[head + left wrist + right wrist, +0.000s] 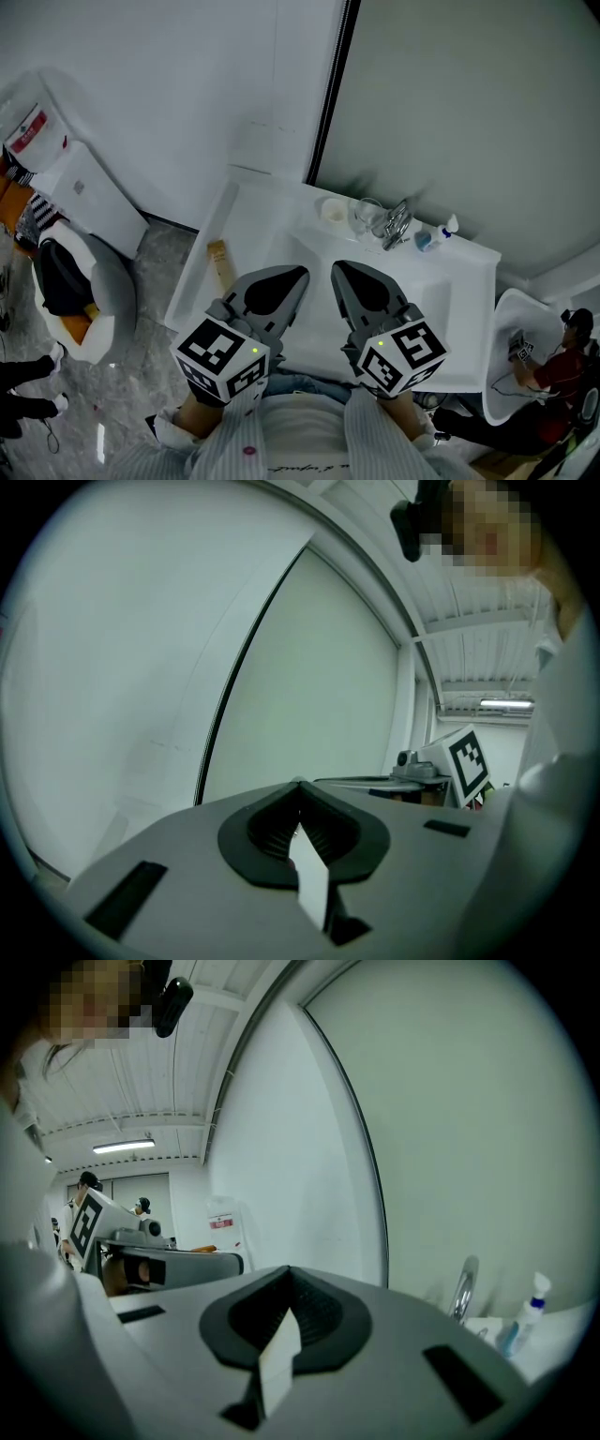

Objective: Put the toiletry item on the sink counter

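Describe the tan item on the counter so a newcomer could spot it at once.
Find the white sink counter. On its left ledge lies a slim tan item. It lies alone; the cup, glass and bottle crowd the faucet.

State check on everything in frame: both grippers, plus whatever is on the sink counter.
left gripper: shut, empty
right gripper: shut, empty
tan toiletry item: lying flat on the left side of the counter, not held
glass: upright beside the faucet
spray bottle: upright near the back edge
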{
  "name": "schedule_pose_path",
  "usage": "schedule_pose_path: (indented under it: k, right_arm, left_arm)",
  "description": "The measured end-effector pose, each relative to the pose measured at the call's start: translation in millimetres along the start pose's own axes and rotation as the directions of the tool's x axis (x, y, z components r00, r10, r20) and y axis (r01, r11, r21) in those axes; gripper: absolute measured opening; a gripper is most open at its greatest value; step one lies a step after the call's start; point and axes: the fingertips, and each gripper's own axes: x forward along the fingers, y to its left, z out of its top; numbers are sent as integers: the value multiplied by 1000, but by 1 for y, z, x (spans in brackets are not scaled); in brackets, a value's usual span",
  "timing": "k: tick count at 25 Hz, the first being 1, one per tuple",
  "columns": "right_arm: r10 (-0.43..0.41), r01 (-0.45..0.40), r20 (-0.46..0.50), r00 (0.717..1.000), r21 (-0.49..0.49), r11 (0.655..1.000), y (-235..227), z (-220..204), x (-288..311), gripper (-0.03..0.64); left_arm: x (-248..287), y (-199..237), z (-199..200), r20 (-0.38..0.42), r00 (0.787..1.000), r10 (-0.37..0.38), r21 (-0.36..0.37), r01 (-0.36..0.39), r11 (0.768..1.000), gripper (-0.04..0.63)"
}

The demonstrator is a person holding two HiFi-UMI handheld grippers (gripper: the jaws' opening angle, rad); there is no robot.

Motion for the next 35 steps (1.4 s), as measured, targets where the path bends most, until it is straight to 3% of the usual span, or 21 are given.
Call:
schedule_pose_path:
  k: [35]
  right_arm:
    - [9,-7,-46,999,36,999,5,-18,15,8]
  left_arm:
    - [-4,17,-11,-36,999,17,-24,-17,1000,15]
